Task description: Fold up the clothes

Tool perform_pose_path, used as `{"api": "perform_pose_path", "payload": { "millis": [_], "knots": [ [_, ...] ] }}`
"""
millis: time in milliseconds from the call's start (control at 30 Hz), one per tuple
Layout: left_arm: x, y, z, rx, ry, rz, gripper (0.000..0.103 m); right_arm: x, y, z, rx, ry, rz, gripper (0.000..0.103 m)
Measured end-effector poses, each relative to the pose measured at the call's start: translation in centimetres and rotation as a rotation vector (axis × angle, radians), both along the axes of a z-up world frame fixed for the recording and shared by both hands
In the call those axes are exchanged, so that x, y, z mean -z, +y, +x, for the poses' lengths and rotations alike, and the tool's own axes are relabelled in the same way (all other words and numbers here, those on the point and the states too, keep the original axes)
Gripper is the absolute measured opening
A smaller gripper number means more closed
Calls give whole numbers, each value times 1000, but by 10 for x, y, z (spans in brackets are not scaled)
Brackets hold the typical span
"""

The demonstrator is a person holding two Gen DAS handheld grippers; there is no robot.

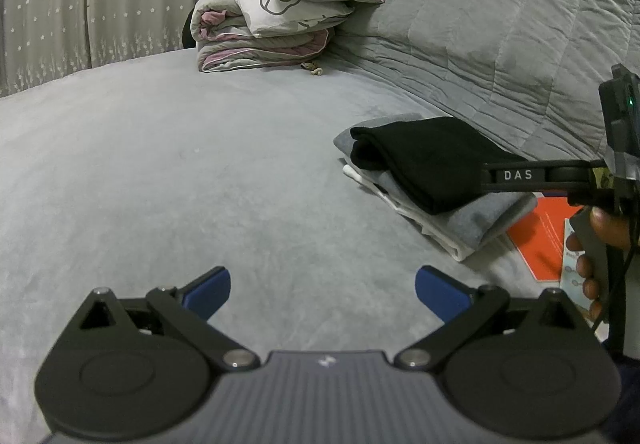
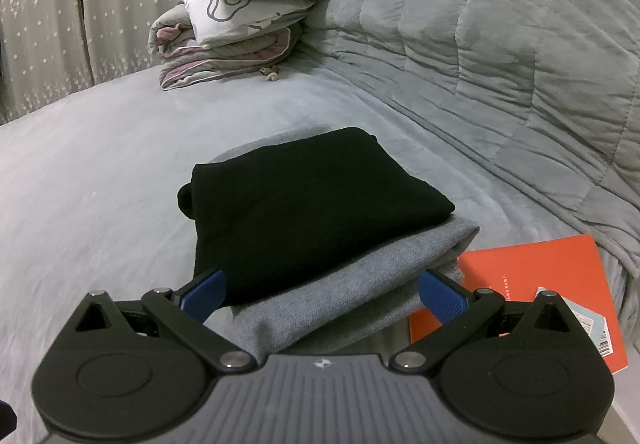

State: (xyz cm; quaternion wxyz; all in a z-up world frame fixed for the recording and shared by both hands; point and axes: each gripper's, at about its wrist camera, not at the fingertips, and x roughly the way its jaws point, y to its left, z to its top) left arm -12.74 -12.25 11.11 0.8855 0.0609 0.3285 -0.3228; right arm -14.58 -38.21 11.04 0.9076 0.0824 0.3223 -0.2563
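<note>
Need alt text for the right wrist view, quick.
The open right gripper hovers at the near edge of a folded pile on a grey bed: a black garment atop a grey garment. An orange booklet lies right.

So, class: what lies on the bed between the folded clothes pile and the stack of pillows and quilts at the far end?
Only bare grey bed cover lies between the clothes pile and the bedding stack, seen in both wrist views.

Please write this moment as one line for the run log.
left gripper: open, above grey bedsheet | right gripper: open, at folded black garment on folded grey garment
</note>
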Motion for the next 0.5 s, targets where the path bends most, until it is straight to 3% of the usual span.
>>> {"api": "perform_pose_path", "payload": {
  "millis": [500],
  "knots": [
    [2,-1,-2,5,-11,-3,103,1,2,0,-5,5,1,103]
  ]
}}
